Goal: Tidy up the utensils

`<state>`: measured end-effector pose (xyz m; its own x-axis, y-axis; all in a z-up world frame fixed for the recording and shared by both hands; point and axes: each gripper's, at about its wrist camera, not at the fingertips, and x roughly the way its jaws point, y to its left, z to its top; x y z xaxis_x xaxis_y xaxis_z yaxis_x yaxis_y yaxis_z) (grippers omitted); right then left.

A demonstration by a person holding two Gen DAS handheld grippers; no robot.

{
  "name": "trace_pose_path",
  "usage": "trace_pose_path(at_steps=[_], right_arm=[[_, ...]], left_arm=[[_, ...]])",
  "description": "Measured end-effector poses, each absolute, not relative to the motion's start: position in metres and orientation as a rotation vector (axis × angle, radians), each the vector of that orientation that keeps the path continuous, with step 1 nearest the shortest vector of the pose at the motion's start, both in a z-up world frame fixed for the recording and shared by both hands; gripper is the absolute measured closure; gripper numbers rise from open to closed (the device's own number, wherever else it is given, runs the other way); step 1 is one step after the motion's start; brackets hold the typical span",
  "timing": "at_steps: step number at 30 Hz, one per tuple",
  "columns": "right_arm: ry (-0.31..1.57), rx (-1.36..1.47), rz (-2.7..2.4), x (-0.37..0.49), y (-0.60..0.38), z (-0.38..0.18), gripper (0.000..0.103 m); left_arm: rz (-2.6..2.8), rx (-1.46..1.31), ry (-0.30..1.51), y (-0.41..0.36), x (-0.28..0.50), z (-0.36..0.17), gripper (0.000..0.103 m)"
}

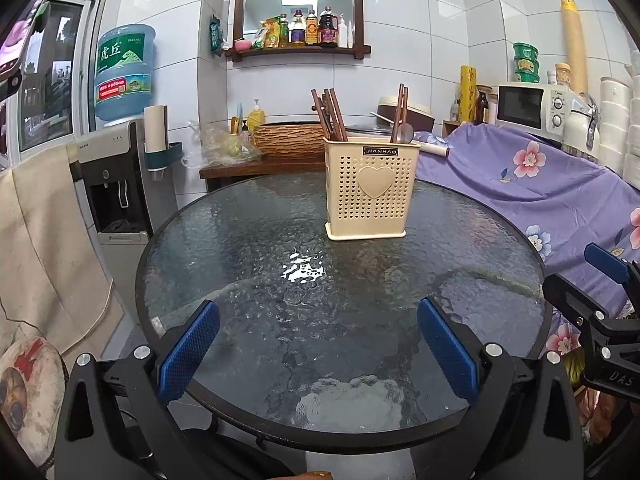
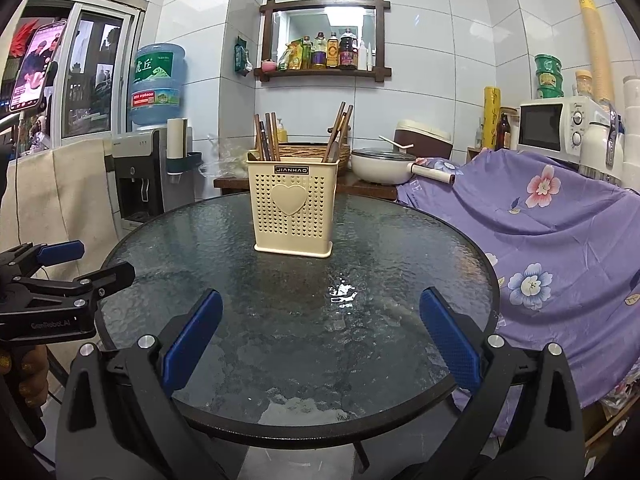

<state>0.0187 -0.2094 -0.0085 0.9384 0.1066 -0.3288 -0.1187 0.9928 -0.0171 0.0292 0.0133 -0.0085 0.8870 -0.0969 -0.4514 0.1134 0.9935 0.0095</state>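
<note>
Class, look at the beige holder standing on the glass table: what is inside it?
Inside the beige holder stand brown chopsticks on one side, and more chopsticks with a spoon on the other. Their lower ends are hidden by its perforated wall. Both grippers are open, away from it.

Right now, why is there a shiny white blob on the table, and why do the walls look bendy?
Left wrist view: the white patch on the glass table is glare from a ceiling light. Right wrist view: the same glare sits nearer the utensil holder. Both views: the fisheye lens curves the wall tiles and darkens the corners.
</note>
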Motion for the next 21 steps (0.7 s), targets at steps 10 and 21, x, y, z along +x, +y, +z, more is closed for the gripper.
trace_pose_path(at_steps=[10,21], right_arm=[[0.344,-0.038,0.115,0.0198,-0.2072,-0.0111,0.006],[0.35,-0.036,0.116,0.0202,-0.2064,-0.0133,0.006]], left_arm=[[-0.104,0.032,0.469,0.0137,0.0297,-0.009,0.006],[-0.101,0.037,0.476,0.0111,0.0304,-0.011,0.006]])
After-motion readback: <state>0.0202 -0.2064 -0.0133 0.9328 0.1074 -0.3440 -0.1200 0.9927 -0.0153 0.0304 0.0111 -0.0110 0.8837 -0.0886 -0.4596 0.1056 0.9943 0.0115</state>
